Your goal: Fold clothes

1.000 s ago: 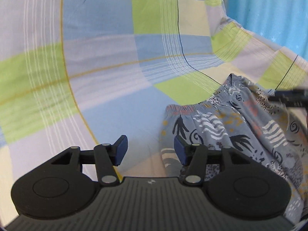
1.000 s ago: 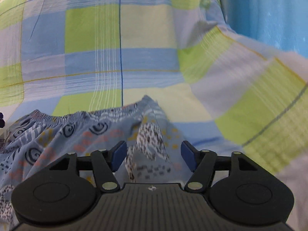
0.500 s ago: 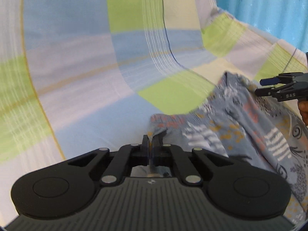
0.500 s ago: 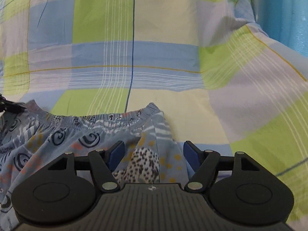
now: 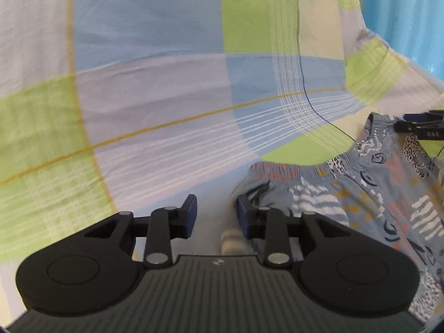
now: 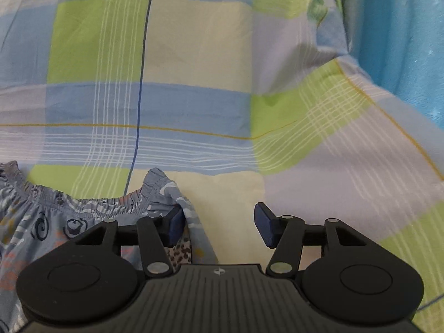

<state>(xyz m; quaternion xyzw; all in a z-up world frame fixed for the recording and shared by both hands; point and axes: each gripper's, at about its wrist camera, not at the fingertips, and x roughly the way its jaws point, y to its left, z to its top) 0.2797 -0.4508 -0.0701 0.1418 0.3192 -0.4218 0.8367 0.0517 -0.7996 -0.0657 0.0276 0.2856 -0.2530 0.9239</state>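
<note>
Blue-grey patterned shorts with an elastic waistband lie on the checked sheet, at the lower right of the left wrist view. My left gripper is open. Its right finger is at the waistband's left corner, and a blurred bit of cloth lies just inside it. In the right wrist view the shorts fill the lower left. My right gripper is open, and the waistband's right corner lies against its left finger. The right gripper's tip also shows at the right edge of the left wrist view.
A checked bedsheet in green, blue, lilac and pale yellow covers the whole surface. A bright blue curtain or wall rises beyond the sheet's far right edge.
My left gripper, shut on the waistband corner half a second ago, has opened and the corner has dropped. My right gripper stayed open and shifted right, toward the waistband's right corner.
</note>
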